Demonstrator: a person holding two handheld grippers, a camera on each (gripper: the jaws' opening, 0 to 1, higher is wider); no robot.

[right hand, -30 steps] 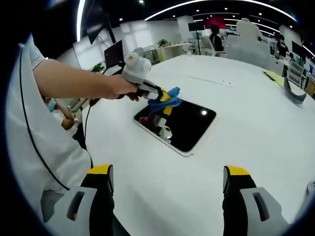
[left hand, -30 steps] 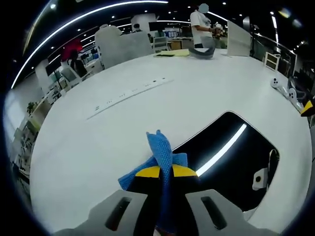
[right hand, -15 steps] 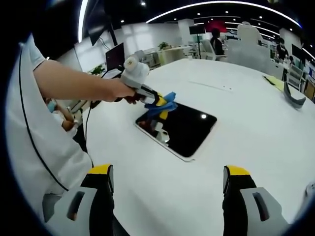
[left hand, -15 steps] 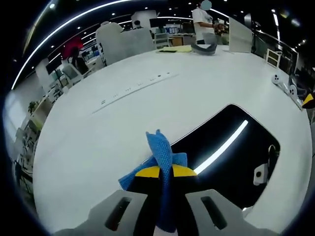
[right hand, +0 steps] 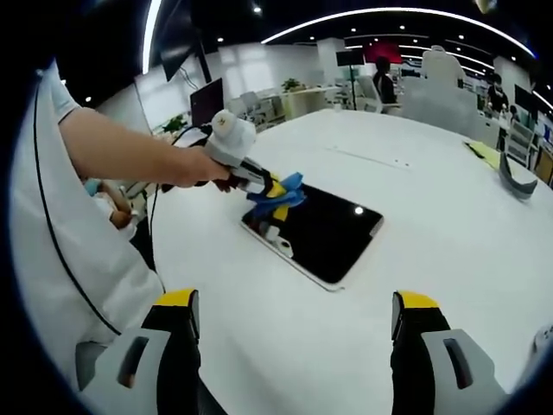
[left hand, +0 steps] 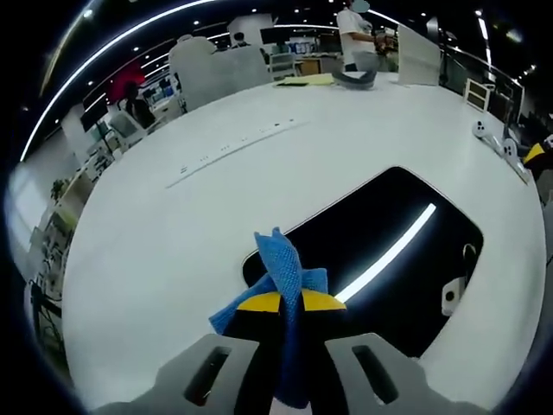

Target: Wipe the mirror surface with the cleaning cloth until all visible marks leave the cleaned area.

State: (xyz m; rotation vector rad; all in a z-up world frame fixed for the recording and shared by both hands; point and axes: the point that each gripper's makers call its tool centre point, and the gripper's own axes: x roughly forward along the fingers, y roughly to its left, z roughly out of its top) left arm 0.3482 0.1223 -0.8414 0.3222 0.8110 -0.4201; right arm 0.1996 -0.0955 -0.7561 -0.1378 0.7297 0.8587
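In the left gripper view, the left claw (left hand: pixel 289 304) stays clamped on the blue cleaning cloth (left hand: pixel 281 266), which now overlaps the mirror's near corner rather than hanging beside it. The mirror (left hand: pixel 380 259) lies flat on the white table (left hand: pixel 155 233). Wiping looks about to begin. The right claw (right hand: pixel 294 316) hangs wide and empty, well short of the mirror.

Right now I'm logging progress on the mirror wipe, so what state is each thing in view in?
Left tongs: shut on the blue cloth, at the mirror's near corner.
Blue cloth: bunched, sticking up between the jaws.
Mirror: flat on the white table, dark, reflecting ceiling lights; marks too small to tell.
Right tongs: open, holding nothing, apart from the mirror.
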